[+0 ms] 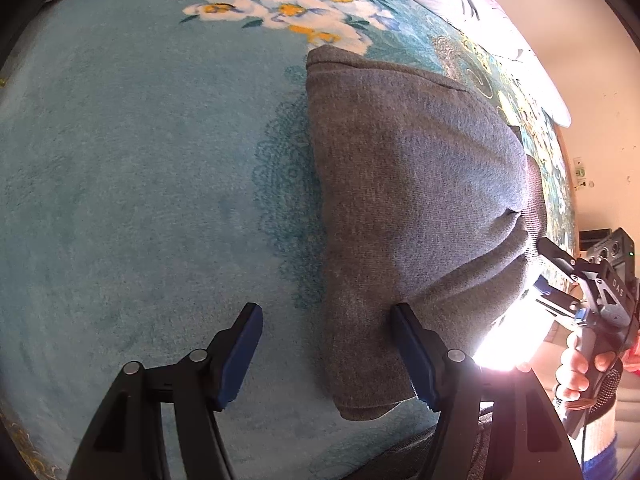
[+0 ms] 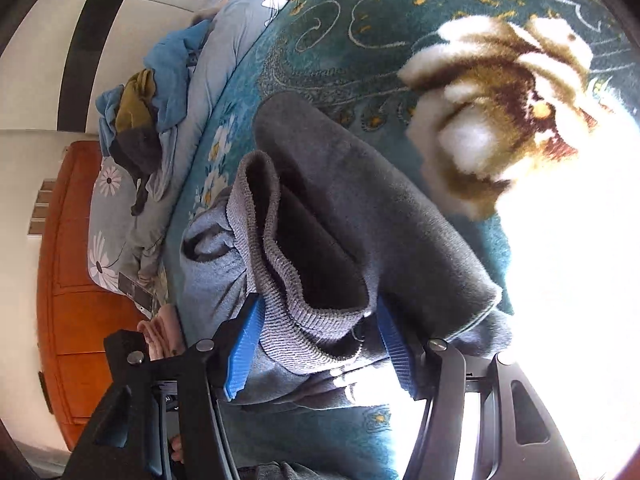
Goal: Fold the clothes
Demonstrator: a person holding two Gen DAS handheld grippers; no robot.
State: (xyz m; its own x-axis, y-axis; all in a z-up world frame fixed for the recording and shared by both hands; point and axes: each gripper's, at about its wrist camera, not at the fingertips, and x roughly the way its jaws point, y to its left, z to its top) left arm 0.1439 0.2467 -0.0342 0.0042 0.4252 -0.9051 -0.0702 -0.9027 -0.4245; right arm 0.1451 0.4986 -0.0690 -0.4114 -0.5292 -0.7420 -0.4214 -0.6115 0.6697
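**Grey sweater lies folded on flowered blanket, both grippers at its near end**

On a teal blanket printed with white flowers, a grey sweater lies as a long, narrow bundle, its long axis running away from the left gripper toward the flower print. That gripper's jaws stand wide apart and hold nothing; the right-hand blue pad touches the garment's near edge, while the left-hand pad sits over bare blanket. Most of the cloth therefore lies ahead of and to the right of the left jaws.

Seen from the right wrist, the right gripper straddles the ribbed cuff or hem of the sweater, its blue pads parted on either side of the knit. The gap looks too wide for a firm pinch, though whether the pads press the fabric cannot be told. The right gripper is the nearer of the two to that ribbed end; in the left view it shows at the sweater's right edge, carried by a hand.

A heap of other clothes sits well apart on a pale floral quilt. The scene would fit a fold just laid down or an edge about to be lifted.
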